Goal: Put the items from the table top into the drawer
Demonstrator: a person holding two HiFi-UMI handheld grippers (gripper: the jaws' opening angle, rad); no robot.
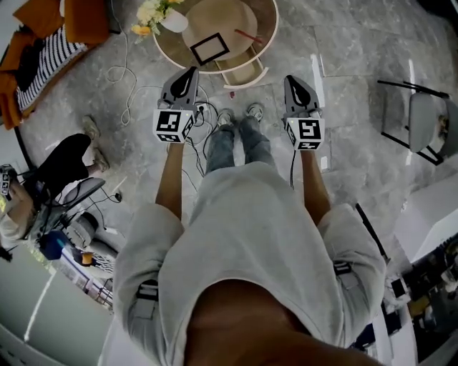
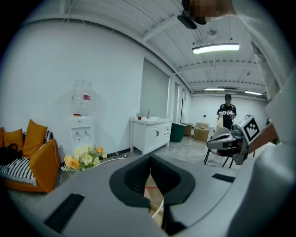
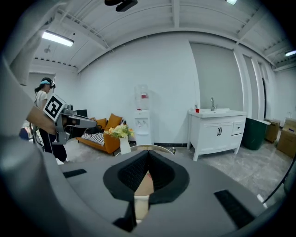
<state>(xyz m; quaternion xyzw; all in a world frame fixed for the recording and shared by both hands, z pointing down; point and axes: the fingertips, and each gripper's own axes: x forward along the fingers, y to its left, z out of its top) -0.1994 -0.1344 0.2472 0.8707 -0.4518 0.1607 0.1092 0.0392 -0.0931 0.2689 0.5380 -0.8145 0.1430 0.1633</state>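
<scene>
"How did the person hold their arms?"

"The left forearm (image 1: 172,179) and right forearm (image 1: 315,182) reached straight forward, side by side and apart."

"And the grippers?"

"The left gripper (image 1: 191,72) and right gripper (image 1: 292,79) pointed ahead and a little downward. Each had its jaws closed, pad against pad."

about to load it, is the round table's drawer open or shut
Open. In the head view the drawer juts out from under the round table at its near edge, with its light inside showing.
</scene>
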